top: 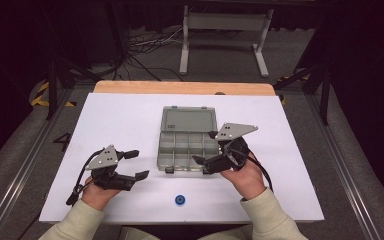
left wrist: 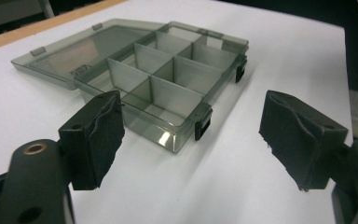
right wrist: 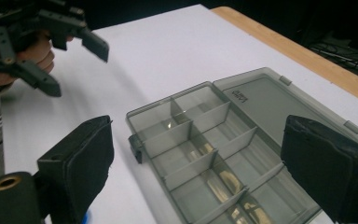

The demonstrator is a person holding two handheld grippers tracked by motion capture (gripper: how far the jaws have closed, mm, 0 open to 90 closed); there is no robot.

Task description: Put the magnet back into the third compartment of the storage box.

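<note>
white table (top: 125,120) roomy; open box (top: 187,145) central, claws apart.

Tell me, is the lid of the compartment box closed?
No, the compartment box lies open, its lid folded back flat on the table.

Through my feed, both sleeves (top: 82,222) were pale cream, with ribbed cuffs. Each black gripper, the left gripper (top: 136,164) and the right gripper (top: 206,148), carried a grey three-cornered plate (top: 105,158) with small holes. A black cable (top: 77,187) trailed off toward six o'clock.

Glossy translucent grey plastic organizer box (top: 187,142) on matt white tabletop (top: 115,125).
</note>
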